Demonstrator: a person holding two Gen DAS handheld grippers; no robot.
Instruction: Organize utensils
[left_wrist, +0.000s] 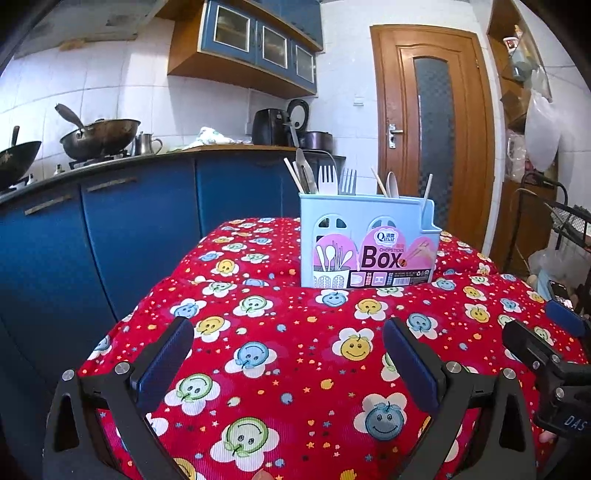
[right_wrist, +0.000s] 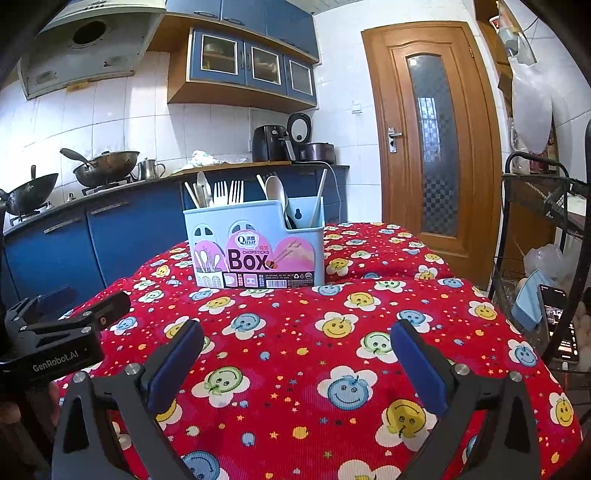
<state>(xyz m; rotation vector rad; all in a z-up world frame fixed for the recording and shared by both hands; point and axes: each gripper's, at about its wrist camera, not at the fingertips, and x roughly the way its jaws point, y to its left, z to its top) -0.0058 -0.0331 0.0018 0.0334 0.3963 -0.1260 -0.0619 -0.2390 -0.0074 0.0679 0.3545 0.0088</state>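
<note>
A light blue chopsticks box (left_wrist: 369, 242) stands upright on the red smiley-face tablecloth (left_wrist: 280, 350); it also shows in the right wrist view (right_wrist: 255, 245). White forks (left_wrist: 334, 180), a white spoon (right_wrist: 276, 192), chopsticks and a grey utensil stick up out of it. My left gripper (left_wrist: 288, 354) is open and empty, low over the cloth in front of the box. My right gripper (right_wrist: 295, 354) is open and empty, beside the left one, also short of the box. Each gripper shows at the edge of the other's view.
Blue kitchen cabinets (left_wrist: 122, 229) with woks on a stove (left_wrist: 99, 136) run along the left and back. A wooden door (left_wrist: 432, 129) is behind the table. A black wire rack (right_wrist: 539, 236) with a phone (right_wrist: 559, 321) stands at the right.
</note>
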